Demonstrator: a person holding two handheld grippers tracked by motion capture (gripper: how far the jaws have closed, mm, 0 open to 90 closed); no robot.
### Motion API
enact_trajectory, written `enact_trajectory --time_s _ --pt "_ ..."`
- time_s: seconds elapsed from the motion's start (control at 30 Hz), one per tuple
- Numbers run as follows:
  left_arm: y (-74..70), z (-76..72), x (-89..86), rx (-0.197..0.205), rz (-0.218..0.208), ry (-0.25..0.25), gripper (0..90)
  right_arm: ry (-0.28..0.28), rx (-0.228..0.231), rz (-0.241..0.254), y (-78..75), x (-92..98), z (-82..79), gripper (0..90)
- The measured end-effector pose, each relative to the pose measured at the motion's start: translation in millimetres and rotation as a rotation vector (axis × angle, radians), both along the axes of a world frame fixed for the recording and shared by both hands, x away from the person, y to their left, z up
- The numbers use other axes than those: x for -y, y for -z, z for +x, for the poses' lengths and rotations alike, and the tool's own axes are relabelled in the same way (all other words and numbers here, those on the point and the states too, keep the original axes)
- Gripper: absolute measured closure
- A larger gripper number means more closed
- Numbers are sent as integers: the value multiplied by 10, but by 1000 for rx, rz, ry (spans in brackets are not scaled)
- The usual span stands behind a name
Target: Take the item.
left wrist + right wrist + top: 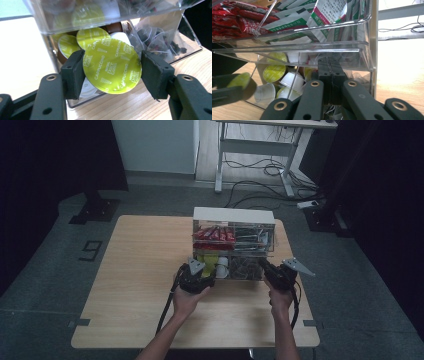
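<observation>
Fingers [75, 72] clamping cappuccino capsule [111, 66], clear organizer [40, 22] holding capsules, sachets

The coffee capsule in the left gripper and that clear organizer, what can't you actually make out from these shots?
- Coffee capsule: in the left gripper view its green foil lid faces the camera and hides the cup body.
- Right gripper: its shut jaws reach into the clear organizer; whether the tea bags there are pinched, I cannot tell.
- High view: organizer contents too small and dim to identify.
- Sachets: cut off by the top edge.
</observation>
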State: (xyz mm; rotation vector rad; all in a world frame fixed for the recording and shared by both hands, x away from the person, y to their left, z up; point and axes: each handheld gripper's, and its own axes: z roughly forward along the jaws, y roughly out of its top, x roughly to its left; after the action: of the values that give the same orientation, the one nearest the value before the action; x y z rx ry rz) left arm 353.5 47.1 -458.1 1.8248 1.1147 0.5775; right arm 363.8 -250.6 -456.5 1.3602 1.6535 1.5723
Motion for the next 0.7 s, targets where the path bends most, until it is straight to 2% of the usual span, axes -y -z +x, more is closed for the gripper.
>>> enact_trajectory --time_s 0.27,0.5,0.7 --pt "-87 -159 -225 20 -28 -2 390 4 -1 -6 4 -4 2 892" --pt "-80 -235 -397 14 -45 -15 390 6 -1 -10 4 -8 1 892" --pt "-61 -258 -560 9 -42 -34 391 7 -2 -12 4 -9 -1 892"
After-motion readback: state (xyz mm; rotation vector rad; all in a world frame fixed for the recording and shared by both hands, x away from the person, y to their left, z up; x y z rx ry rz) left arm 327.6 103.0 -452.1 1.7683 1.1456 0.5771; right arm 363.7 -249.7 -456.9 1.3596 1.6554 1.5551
